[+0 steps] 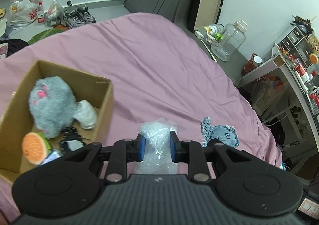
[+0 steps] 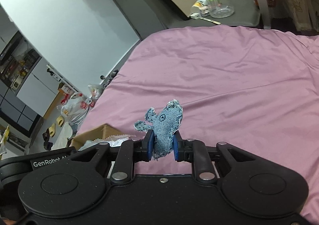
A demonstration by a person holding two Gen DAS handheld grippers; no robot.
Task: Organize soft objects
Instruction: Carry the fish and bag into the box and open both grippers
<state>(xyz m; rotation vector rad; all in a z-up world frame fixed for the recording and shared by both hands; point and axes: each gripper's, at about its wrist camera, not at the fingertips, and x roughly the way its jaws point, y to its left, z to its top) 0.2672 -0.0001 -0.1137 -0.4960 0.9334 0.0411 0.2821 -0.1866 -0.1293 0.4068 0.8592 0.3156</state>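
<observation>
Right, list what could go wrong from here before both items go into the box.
1. The bubble wrap is slippery and squashy; it may slide from the left gripper.
2. The cardboard box already holds a grey plush, so drops may bounce out.
3. The right gripper pinches only the denim toy low down; it could twist free.

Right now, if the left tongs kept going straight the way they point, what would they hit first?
Probably the pink bedsheet. The left tongs are shut on a bubble-wrap bundle and point down at bare sheet, right of the cardboard box. Depth is hard to judge.
</observation>
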